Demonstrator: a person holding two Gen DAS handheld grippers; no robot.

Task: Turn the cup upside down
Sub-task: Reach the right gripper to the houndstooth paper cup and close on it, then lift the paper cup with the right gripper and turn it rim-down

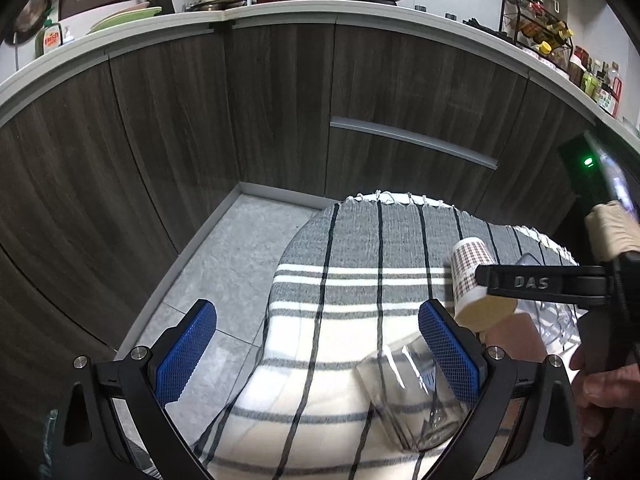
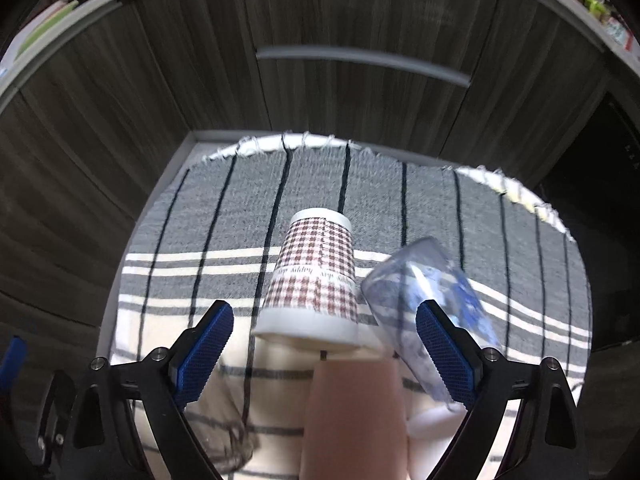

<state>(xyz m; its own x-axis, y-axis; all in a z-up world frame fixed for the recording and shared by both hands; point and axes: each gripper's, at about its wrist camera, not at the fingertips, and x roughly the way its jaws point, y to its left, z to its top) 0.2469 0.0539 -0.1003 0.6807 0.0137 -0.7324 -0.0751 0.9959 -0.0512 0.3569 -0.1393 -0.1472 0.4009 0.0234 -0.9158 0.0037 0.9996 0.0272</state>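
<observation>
Care over the set-down is what this step seems to need. The paper cup (image 2: 314, 276), checked in brown and white, is already mouth-down and base-up, between the released fingers of the right gripper (image 2: 324, 344); neither pad touches it. From the left wrist view it looks tilted, its tan inside showing, so it is probably not yet seated flat. It appears to perch on or hang just above a pink object (image 2: 352, 412), though blur hides which. A good finish would let the rim settle level on the striped cloth (image 2: 224, 216) that covers the counter, with the fingers kept wide and drawn straight back so that no pad clips the wall.

The left gripper (image 1: 318, 352) hangs low at the near edge of the counter, its fingers spread and holding nothing. A clear tumbler (image 1: 404, 392) lies on its side just beside its right finger. A second clear cup with blue marks (image 2: 416, 292) leans just beside the paper cup, partly behind the right gripper's right finger. It crowds the withdrawal path and could be knocked over.
</observation>
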